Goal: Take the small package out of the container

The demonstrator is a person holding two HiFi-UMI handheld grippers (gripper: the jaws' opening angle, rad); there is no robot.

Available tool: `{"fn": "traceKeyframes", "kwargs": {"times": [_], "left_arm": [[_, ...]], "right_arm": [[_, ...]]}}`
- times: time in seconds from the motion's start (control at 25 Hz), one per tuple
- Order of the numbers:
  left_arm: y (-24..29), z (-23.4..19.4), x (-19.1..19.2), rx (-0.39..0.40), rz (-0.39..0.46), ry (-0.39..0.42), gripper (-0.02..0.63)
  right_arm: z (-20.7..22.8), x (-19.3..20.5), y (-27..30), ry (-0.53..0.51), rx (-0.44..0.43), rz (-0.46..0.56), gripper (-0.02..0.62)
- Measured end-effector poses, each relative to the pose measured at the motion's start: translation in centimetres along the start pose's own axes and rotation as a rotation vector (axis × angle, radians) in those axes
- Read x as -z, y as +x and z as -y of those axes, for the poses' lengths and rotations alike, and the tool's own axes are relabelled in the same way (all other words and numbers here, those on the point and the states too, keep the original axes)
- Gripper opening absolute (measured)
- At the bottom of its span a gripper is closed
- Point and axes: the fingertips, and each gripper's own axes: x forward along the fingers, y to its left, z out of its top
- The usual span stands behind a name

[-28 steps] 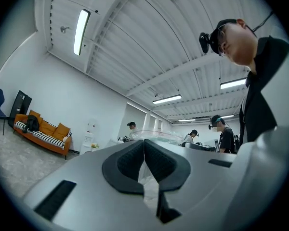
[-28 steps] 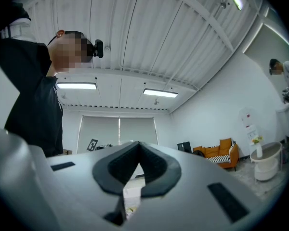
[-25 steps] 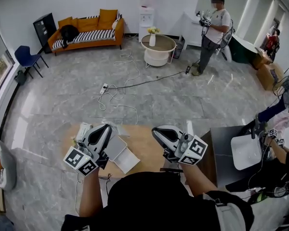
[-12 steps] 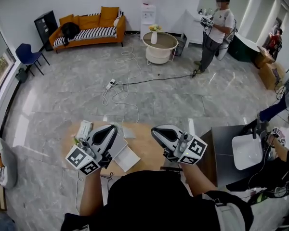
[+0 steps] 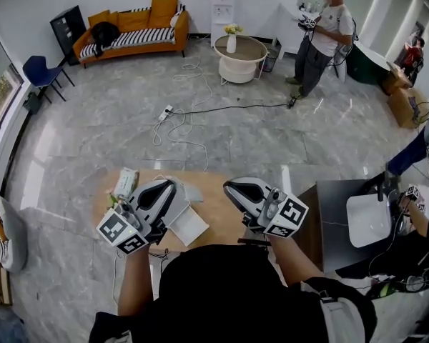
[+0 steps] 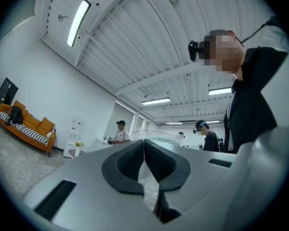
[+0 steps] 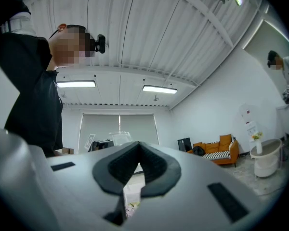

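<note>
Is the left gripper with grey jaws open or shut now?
The left gripper is shut: in the left gripper view its dark ribbed pads meet at the tips. Whether something thin is pinched, cannot tell.

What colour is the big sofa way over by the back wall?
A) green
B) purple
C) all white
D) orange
D: the sofa has orange arms and back cushions around a striped seat.
</note>
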Motion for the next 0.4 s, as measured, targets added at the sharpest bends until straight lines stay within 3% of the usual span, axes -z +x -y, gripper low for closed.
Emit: {"fn": "traceKeyframes", "kwargs": {"times": [0.4], "left_arm": [[0.4, -1.2, 0.5, 0.015, -0.014, -0.008, 0.020]], "right_arm": [[1.0, 0.6, 1.3, 0.019, -0.011, -0.004, 0.011]]}}
